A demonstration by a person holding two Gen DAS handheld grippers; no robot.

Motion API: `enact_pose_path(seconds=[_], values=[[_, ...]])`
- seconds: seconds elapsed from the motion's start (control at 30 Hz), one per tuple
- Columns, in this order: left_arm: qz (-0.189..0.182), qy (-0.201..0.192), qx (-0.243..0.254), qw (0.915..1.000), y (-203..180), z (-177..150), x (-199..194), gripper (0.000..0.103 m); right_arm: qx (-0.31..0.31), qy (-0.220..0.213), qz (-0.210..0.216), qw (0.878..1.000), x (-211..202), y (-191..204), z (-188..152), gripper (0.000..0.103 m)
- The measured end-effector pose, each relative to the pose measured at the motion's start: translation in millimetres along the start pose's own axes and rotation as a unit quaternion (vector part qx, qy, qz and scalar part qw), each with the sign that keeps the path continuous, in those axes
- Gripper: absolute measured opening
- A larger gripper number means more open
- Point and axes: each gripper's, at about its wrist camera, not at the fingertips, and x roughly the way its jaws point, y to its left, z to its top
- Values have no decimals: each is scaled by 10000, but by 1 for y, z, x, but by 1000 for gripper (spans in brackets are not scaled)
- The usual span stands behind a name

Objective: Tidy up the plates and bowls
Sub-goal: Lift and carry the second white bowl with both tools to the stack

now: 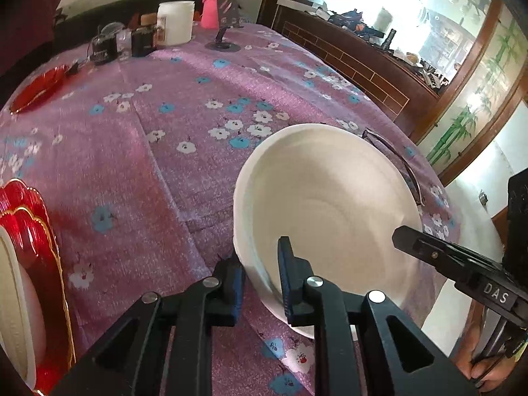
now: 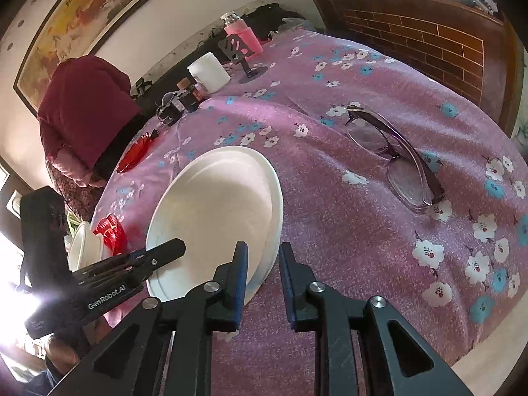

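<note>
My left gripper (image 1: pixel 262 269) straddles the white plate (image 1: pixel 330 204) rim, jaws part-open, to lift it; my right gripper (image 2: pixel 264 264) brackets the opposite rim, unclamped.

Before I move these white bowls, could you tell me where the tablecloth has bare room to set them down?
The widest bare cloth lies between the white bowls, the red dish and the jars. Another patch sits right of the glasses. It is crowded near the red plate stack.
</note>
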Motion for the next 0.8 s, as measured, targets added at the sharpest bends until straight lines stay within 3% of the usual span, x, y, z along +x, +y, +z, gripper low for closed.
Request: enact_pose_path(seconds=[0.8], values=[[-130,-447,9,9989,9,-4,-38,17,-292,-258,-2,9992,-21,32,2,15]])
